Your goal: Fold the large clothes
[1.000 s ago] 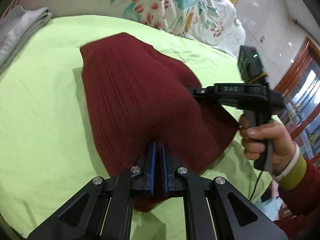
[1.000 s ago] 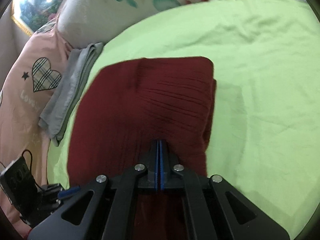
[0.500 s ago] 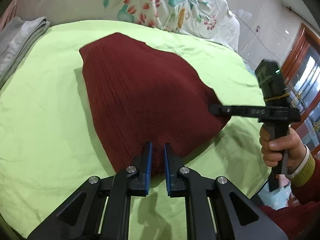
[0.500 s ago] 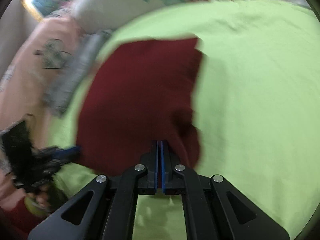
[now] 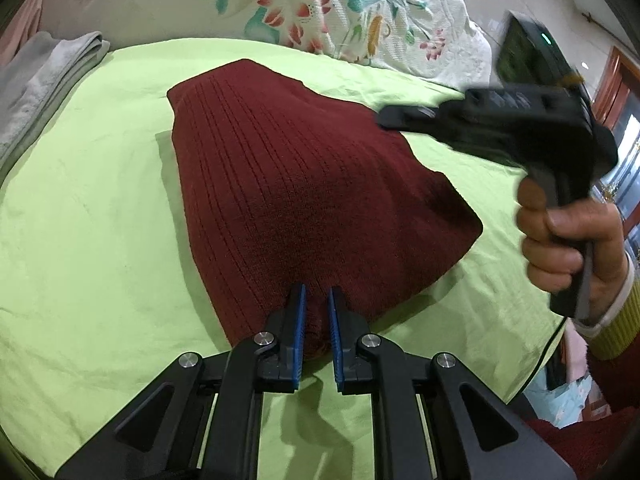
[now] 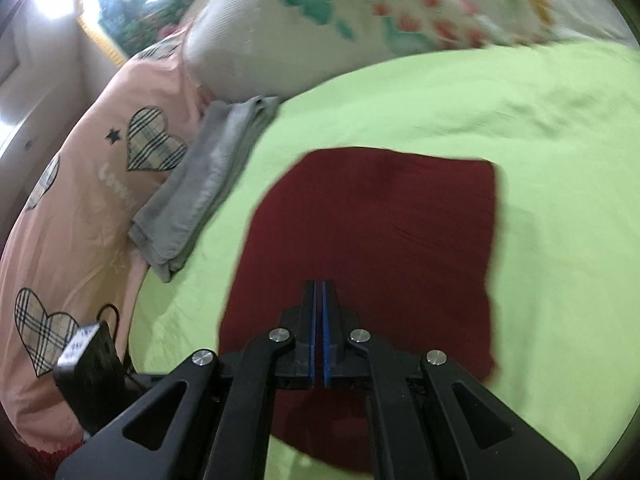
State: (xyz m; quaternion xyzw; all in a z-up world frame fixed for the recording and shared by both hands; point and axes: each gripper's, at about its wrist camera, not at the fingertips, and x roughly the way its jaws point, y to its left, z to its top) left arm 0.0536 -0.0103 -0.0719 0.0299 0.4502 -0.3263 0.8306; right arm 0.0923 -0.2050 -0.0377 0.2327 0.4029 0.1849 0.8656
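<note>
A dark red ribbed sweater [image 5: 312, 184] lies folded flat on the lime green sheet [image 5: 80, 220]. My left gripper [image 5: 316, 292] stands at its near edge with the jaws a little apart. The fabric lies loose under and between the pads, which do not press on it. My right gripper [image 5: 386, 119] is blurred in a person's hand [image 5: 568, 240] and hovers above the sweater's right side. In the right wrist view the right gripper [image 6: 319, 282] is shut and empty above the sweater [image 6: 372, 240].
A folded grey garment [image 5: 44, 80] lies at the sheet's left edge, also seen from the right wrist [image 6: 204, 184]. A floral quilt [image 5: 320, 4] is piled behind the sweater. Pink heart-print bedding [image 6: 80, 208] lies beyond the grey garment. A wooden door [image 5: 616, 80] stands at the right.
My left jaws have parted off the sweater's near edge. The right gripper has slid to the right off the sweater and lifted clear. The sweater has settled flat.
</note>
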